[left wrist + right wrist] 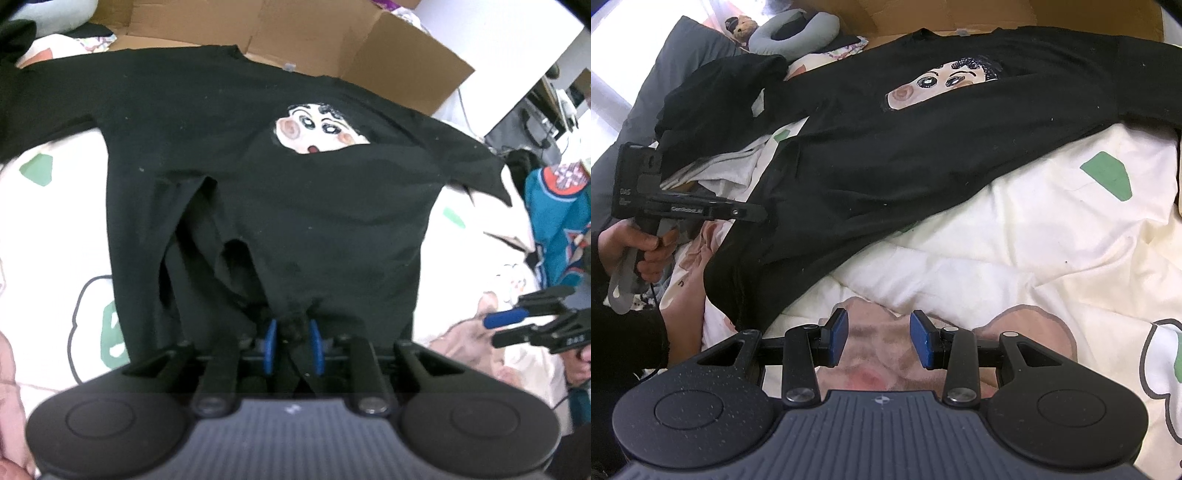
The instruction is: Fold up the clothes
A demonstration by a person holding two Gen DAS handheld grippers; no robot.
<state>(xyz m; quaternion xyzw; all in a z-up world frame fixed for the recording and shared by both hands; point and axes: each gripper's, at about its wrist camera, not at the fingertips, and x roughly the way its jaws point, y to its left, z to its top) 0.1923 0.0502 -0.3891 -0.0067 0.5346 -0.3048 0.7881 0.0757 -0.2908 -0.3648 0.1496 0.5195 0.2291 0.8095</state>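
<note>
A black T-shirt (pixel 207 122) with a cartoon face print (pixel 317 129) lies spread on a cream quilt. Its lower hem is lifted and doubled over, so the fold hides the lower part of the face. My left gripper (pixel 293 345) is shut on the bunched hem of the T-shirt (pixel 923 155). My right gripper (pixel 879 341) stands open over the quilt, to the right of the shirt, with nothing between its blue pads (pixel 837 341). It also shows at the right edge of the left wrist view as the right gripper (pixel 517 325). A hand holds the left gripper (pixel 753 214) by its handle.
The cream quilt (pixel 1034 236) has green and pink prints. A flattened cardboard box (pixel 388 48) lies beyond the collar. A dark garment pile (pixel 716 96), a grey neck pillow (pixel 790 33) and a teal garment (pixel 557 221) sit around the edges.
</note>
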